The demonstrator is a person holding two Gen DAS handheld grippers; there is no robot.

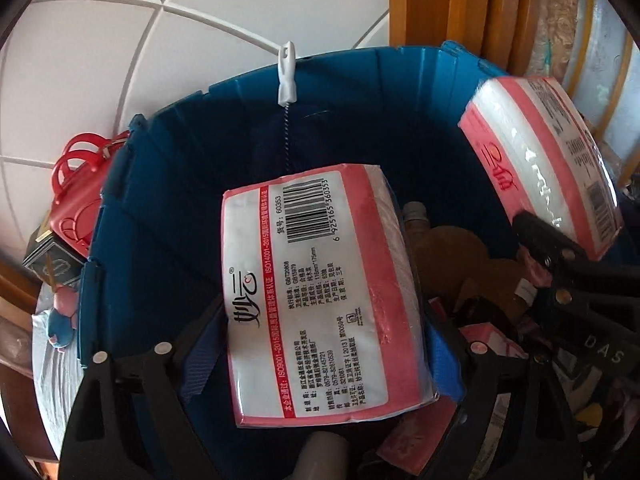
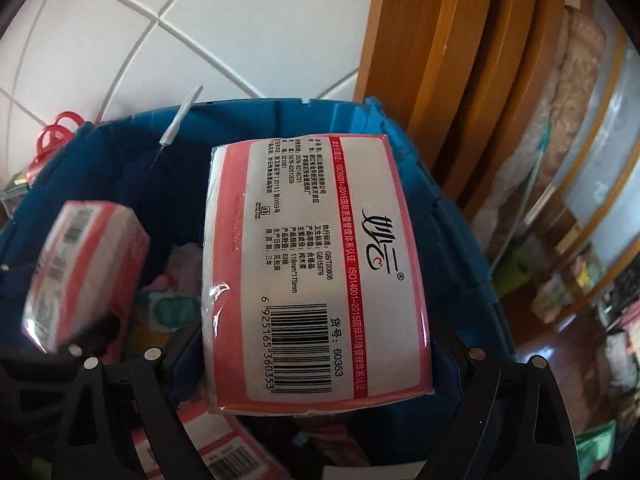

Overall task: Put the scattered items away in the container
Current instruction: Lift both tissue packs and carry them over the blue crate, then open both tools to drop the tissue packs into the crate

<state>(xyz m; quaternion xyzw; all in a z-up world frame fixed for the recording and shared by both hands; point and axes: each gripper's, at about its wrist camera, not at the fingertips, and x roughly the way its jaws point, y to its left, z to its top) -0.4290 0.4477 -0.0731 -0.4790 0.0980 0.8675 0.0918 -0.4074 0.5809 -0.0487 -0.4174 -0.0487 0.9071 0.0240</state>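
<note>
I've got a tissue pack in each gripper, both over the blue bin (image 1: 168, 208). Left gripper (image 1: 320, 344) is spread to the pack's width and clamped on the left pack (image 1: 316, 280), blue pads pressed to its two sides, barcode end pointing away from the camera. Right gripper (image 2: 316, 344) is the same: wide, closed onto the right pack (image 2: 316, 264) by its sides, barcode end toward the camera. In the left view the right pack (image 1: 548, 168) sits up near the bin's right rim with a black finger (image 1: 540, 236) on its lower edge; in the right view the left pack (image 2: 80, 272) is lower left and blurred. Bin floor under the packs is already cluttered: brown cardboard piece (image 1: 460, 252), more pink packs (image 2: 208, 440), pastel stuff (image 2: 168, 300) I can't identify. A white-handled brush (image 1: 286, 76) leans on the far wall, handle sticking above the rim. Outside the bin: red bag (image 1: 78, 188) and a small dark box (image 1: 52, 260) on the left, white tiled floor (image 1: 100, 60) behind, wooden furniture (image 2: 452, 60) on the right.
</note>
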